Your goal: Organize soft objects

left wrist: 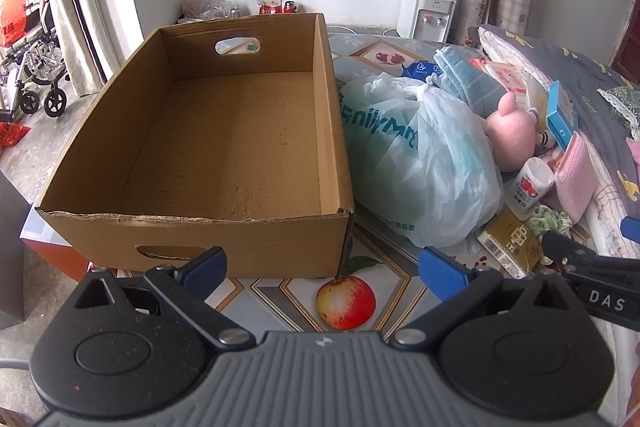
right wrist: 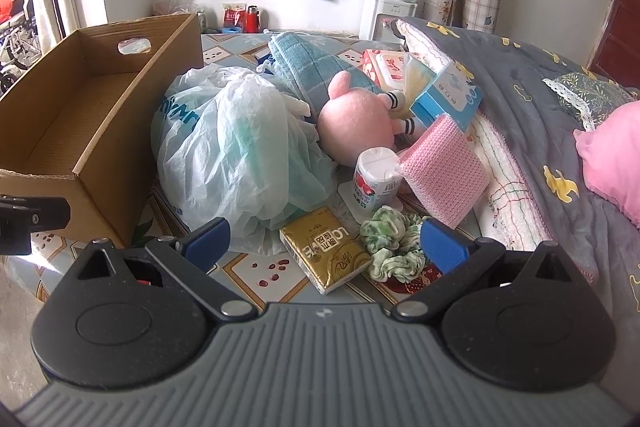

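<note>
Cardboard box (left wrist: pixel 224 147) at table's left edge holds nothing — sorting not begun. Plush toy (right wrist: pixel 356 123), scrunchie (right wrist: pixel 390 241), towel (right wrist: pixel 308 63) heaped beside it. Left gripper (left wrist: pixel 322 265), right gripper (right wrist: pixel 324 237) — both spread, unloaded.

"DAS" on black gripper part (left wrist: pixel 606 301), "LOVE" inverted on gold packet (right wrist: pixel 326 251)

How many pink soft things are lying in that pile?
3: a pink plush toy against the plastic bag, a pink knitted cloth beside it, and a pink cushion on the quilt. More may be hidden.
</note>
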### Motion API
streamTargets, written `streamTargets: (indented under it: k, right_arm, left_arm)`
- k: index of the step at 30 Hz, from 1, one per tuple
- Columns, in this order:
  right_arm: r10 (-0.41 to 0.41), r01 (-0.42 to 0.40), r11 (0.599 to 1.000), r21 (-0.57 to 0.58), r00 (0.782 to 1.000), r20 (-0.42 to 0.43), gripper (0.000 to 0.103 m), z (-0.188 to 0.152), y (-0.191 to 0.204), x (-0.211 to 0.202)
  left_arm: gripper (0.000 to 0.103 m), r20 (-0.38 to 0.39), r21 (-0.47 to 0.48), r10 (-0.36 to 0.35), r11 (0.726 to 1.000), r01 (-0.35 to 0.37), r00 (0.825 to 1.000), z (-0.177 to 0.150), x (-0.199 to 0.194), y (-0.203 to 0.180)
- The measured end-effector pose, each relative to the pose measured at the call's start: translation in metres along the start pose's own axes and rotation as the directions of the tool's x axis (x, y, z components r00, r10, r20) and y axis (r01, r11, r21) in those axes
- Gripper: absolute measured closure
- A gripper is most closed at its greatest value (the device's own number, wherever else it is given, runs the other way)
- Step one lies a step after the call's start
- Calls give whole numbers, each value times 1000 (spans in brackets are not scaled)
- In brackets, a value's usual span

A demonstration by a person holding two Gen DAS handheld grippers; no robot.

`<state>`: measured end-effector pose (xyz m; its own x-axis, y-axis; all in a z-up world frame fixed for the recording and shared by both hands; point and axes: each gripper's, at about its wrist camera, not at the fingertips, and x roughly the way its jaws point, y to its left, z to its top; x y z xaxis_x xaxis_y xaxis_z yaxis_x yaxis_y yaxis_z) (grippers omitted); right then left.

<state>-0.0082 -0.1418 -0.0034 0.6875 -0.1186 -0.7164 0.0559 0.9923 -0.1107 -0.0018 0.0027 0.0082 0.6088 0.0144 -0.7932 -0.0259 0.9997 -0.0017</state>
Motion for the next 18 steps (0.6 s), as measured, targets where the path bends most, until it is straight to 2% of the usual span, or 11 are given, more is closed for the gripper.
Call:
streamTargets:
  k: [18]
  right_arm:
    - [-1, 1, 1000, -2, 1000, 1, 1, -1, 1, 1]
  left_arm:
    - [1, -11, -10, -5, 1000, 5, 1000, -3, 2, 4]
